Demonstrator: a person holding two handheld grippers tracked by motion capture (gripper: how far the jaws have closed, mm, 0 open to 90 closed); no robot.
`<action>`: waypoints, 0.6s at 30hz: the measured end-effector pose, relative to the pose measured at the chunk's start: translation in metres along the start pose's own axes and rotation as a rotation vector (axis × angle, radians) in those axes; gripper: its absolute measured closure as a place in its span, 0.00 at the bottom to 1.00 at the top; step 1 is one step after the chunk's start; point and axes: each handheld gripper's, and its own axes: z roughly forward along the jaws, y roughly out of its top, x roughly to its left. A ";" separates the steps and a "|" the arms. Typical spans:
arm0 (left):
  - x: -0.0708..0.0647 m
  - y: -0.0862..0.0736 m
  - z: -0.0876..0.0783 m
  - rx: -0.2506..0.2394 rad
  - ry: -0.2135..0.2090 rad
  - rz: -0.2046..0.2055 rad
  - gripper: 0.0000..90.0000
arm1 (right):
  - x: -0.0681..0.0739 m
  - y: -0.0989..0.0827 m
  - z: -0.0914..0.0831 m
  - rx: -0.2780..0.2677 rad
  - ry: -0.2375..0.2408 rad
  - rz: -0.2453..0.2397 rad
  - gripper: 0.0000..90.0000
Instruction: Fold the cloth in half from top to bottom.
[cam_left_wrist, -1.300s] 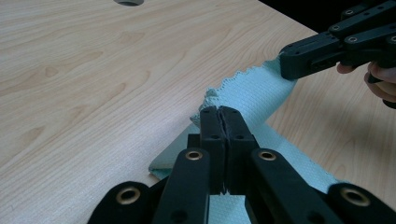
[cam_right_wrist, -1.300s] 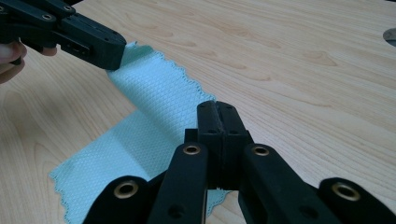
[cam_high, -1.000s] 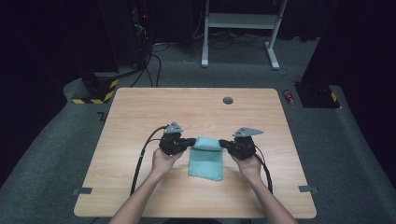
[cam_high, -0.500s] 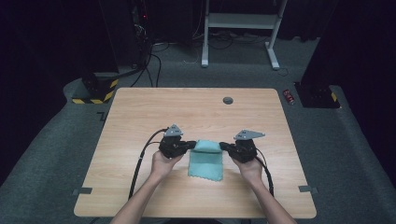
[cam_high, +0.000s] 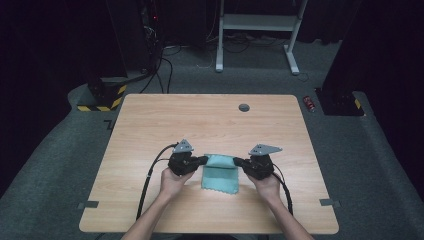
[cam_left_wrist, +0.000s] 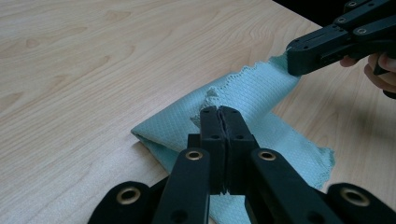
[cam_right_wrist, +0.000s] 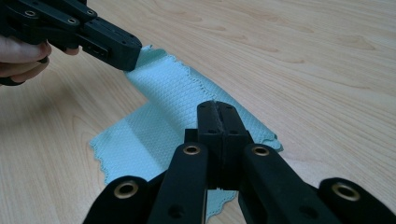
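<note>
Teal cloth (cam_high: 220, 172) (waffle-textured, scalloped edge)

A round grommet (cam_high: 244, 107) is set into a wooden table (cam_high: 150, 125); a red can (cam_high: 309, 103) is seen on grey carpet (cam_high: 50, 165)

I see: wooden table (cam_high: 150, 130) under the jaws | grey carpet (cam_high: 55, 165) around | white desk frame (cam_high: 257, 22) far beyond jaws | dark walls.

Both tongs clamped (left tongs (cam_high: 204, 160), right tongs (cam_high: 236, 161)), tips facing inward
</note>
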 end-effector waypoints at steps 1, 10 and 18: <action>0.000 -0.001 0.000 0.001 0.002 0.005 0.99 | 0.001 -0.001 -0.001 0.001 0.001 0.002 1.00; -0.005 -0.012 0.003 0.016 -0.010 0.009 0.98 | 0.006 -0.010 -0.003 0.017 0.017 -0.001 1.00; -0.008 -0.017 0.003 0.029 -0.013 0.014 0.98 | 0.009 -0.018 -0.003 0.022 0.028 0.006 1.00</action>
